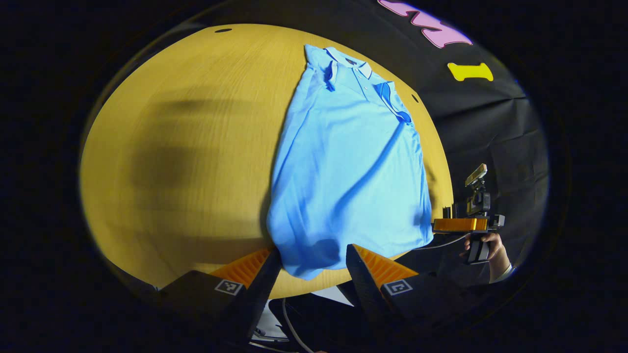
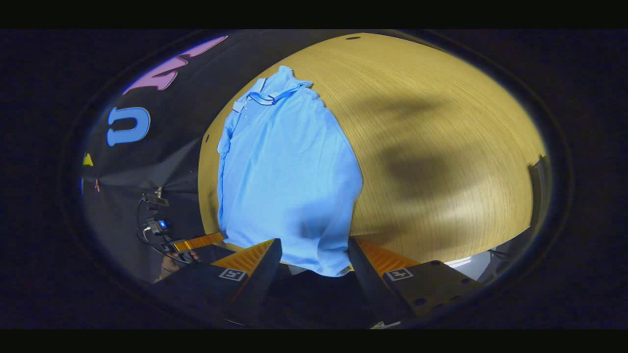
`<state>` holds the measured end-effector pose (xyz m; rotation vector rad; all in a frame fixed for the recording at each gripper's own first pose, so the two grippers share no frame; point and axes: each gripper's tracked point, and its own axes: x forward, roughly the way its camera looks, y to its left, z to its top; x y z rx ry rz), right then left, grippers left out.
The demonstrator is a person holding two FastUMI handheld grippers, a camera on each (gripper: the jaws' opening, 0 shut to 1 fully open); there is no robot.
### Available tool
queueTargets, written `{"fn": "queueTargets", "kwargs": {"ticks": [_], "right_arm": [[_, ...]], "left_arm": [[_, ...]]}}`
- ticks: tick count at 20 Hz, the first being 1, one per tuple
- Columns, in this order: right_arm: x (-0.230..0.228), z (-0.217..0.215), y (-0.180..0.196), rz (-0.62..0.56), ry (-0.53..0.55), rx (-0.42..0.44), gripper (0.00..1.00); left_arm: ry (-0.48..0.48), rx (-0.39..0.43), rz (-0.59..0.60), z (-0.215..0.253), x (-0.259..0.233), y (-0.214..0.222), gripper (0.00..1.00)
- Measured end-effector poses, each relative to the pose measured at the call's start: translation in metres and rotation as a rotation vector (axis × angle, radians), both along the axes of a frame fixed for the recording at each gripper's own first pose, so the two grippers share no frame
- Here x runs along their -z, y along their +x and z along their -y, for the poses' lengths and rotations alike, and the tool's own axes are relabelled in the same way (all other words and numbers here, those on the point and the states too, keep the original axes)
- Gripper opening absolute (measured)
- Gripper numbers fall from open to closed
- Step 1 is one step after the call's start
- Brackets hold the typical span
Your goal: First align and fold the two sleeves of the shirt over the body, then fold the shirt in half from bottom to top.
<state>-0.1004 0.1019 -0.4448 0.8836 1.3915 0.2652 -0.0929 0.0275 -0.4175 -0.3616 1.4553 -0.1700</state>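
in the left gripper view we see our left gripper [image 1: 314,257] spread wide, holding nothing, its fingers flanking the bottom hem of the light blue shirt [image 1: 343,176], which lies flat on the wooden table [image 1: 196,147], collar far away, sleeves folded in. to the right, a hand [image 1: 490,247] holds the right gripper [image 2: 314,252], likewise wide open and empty at the hem.
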Motion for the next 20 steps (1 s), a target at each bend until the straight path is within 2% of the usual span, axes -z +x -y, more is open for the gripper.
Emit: {"fn": "queueTargets", "kwargs": {"ticks": [2, 3, 4, 5, 6, 7, 9, 10, 11, 12, 14, 19, 20], "right_arm": [[0.009, -0.001, -0.004, -0.012, -0.006, -0.012, 0.58], [0.009, -0.003, -0.005, -0.005, 0.009, -0.02, 0.3], [0.013, -0.006, -0.009, -0.003, 0.001, -0.033, 0.25], [0.018, -0.005, -0.003, 0.004, 0.005, -0.031, 0.24], [0.012, -0.004, -0.009, -0.01, 0.016, -0.032, 0.07], [0.013, -0.006, -0.008, -0.007, 0.023, -0.037, 0.1], [0.01, -0.007, -0.005, 0.031, 0.018, -0.06, 0.06], [0.008, -0.008, -0.001, 0.058, 0.013, -0.074, 0.11], [0.001, -0.014, 0.001, 0.078, 0.043, -0.084, 0.04], [-0.006, -0.017, 0.004, 0.1, 0.065, -0.083, 0.11], [-0.021, -0.023, 0.015, 0.142, 0.116, -0.07, 0.11], [-0.078, -0.026, 0.065, 0.312, 0.233, -0.04, 0.1], [-0.088, -0.025, 0.078, 0.346, 0.24, -0.04, 0.14]], "left_arm": [[0.057, -0.012, -0.023, -0.006, 0.007, 0.001, 0.83], [0.074, 0.0, -0.023, -0.007, 0.007, 0.001, 0.74], [0.07, 0.018, -0.006, -0.005, 0.01, 0.004, 0.67], [0.074, 0.025, -0.006, -0.005, 0.016, 0.003, 0.5], [0.043, -0.004, -0.003, -0.001, 0.013, 0.005, 0.32], [0.035, -0.033, 0.005, 0.0, 0.013, 0.008, 0.14], [0.03, -0.03, 0.023, -0.004, 0.012, 0.011, 0.07], [0.028, -0.026, 0.036, -0.006, 0.009, 0.013, 0.07], [0.016, -0.02, 0.041, -0.005, 0.005, 0.015, 0.06], [0.011, -0.01, 0.05, -0.004, 0.002, 0.017, 0.06], [0.017, 0.013, 0.075, -0.005, -0.007, 0.022, 0.06], [-0.055, 0.007, 0.187, 0.013, -0.044, 0.061, 0.06], [-0.06, 0.009, 0.221, 0.015, -0.055, 0.076, 0.06]]}}
